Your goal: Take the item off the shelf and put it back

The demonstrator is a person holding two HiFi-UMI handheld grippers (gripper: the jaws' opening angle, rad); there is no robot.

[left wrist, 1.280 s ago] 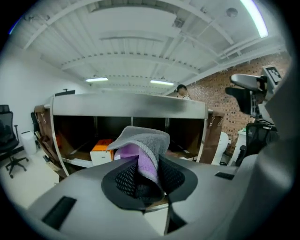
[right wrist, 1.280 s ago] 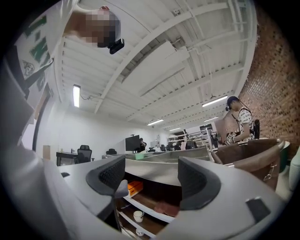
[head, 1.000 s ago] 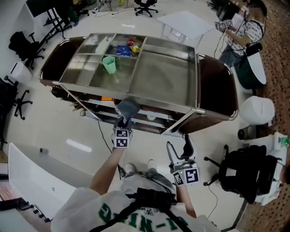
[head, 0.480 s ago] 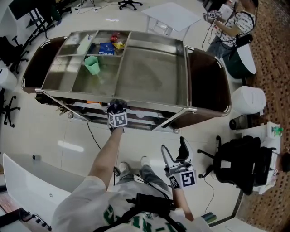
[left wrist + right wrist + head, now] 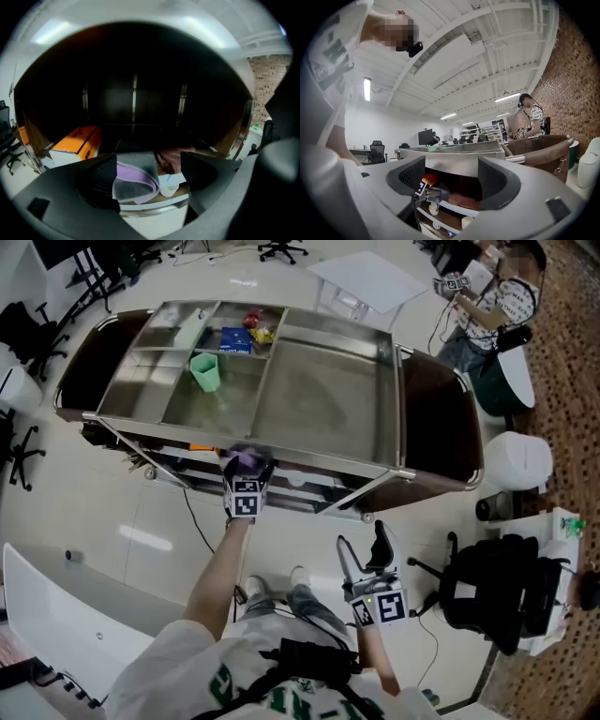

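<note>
A folded grey and purple cloth [image 5: 133, 180] lies on the front edge of the lower shelf [image 5: 154, 204] of the steel cart [image 5: 375, 381]. My left gripper [image 5: 149, 176] reaches into that shelf; its jaws have just been opening and stand wide. The cloth lies between them, close to the left one, with no pad pressing on it. In the head view the cloth [image 5: 246, 460] shows just beyond the left gripper [image 5: 246, 486]. My right gripper [image 5: 367, 554] hangs open and empty, back from the cart, level with the shelf [image 5: 452, 180].
An orange box [image 5: 77, 140], a red-brown cloth [image 5: 176, 159] and a white cup [image 5: 168, 189] share the shelf. On top of the cart stand a green cup [image 5: 206, 371] and a blue packet [image 5: 236, 340]. A black chair [image 5: 497, 601] is at the right; a person [image 5: 487, 306] stands beyond.
The left gripper has carried the cloth forward and down to the shelf edge and opened its jaws; the cloth now rests on the shelf. The right gripper has stayed put.
</note>
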